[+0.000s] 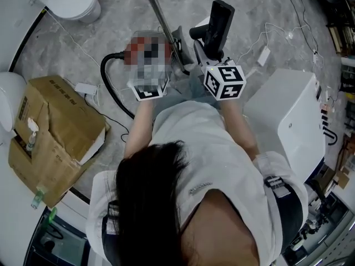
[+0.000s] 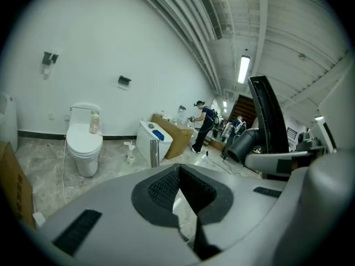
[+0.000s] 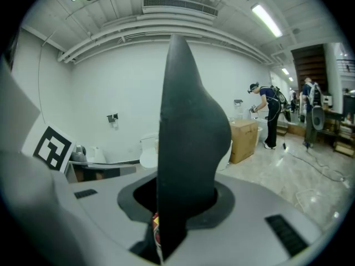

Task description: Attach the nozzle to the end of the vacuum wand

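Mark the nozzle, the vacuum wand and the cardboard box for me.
nozzle [image 1: 218,22], head view, middle of its black body.
vacuum wand [image 1: 163,24], head view, midway along the metal tube.
cardboard box [image 1: 64,112], head view, its top flap.

Grey marbled floor [image 1: 122,15] all round. Battered cardboard box [image 1: 55,126] at the left, small bottle [image 1: 32,134] stuck in its open flap. White toilet [image 2: 84,140] against the wall, pale bottle [image 2: 95,122] on its tank. Big white unit [image 1: 288,121] at the right. White cables [image 1: 277,29] and a plug adapter [image 1: 264,56] lie loose near it. Far off, a person [image 2: 202,127] stands by a far box [image 2: 176,136].
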Tool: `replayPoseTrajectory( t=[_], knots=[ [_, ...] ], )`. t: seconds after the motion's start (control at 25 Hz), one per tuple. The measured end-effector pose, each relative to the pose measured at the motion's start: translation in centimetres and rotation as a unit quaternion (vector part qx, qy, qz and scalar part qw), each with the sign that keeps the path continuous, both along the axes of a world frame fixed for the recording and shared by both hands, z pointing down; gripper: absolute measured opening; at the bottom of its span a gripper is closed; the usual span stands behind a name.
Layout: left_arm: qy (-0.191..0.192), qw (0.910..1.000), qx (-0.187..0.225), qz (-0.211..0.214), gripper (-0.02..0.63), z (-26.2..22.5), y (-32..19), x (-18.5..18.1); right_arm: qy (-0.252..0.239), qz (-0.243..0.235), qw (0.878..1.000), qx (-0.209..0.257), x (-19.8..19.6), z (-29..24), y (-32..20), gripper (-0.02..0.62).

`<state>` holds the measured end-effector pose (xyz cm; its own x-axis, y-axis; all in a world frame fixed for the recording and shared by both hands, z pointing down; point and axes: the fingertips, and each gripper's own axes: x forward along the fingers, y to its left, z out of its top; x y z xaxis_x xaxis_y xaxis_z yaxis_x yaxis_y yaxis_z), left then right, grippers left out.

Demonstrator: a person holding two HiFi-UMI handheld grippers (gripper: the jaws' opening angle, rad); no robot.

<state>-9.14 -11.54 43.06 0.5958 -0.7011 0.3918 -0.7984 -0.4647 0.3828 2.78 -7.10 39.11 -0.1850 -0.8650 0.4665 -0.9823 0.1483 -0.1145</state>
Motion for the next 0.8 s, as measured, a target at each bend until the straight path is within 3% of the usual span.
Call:
replayPoseTrajectory(
  t=[0.32,0.64,0.8],
  knots=[
    [-0.027,0.9995,-0.019,0.004,0.002,2.7,-0.8,0.7,-0.013,0.013,1.0,0.012,1.6,0.5,-1.7,0.106],
    [-0.037,0.9989,-0.015,-0.025,0.002,3.5,-4.3,1.8,-0.011,-0.039,0.999,0.028,2.0,0.5,-6.9,0.106],
    [-0.038,0.9961,-0.053,-0.059,0.002,5.8,-4.9,2.5,-0.011,-0.08,0.997,0.01,2.9,1.7,-8.9,0.106]
  ],
)
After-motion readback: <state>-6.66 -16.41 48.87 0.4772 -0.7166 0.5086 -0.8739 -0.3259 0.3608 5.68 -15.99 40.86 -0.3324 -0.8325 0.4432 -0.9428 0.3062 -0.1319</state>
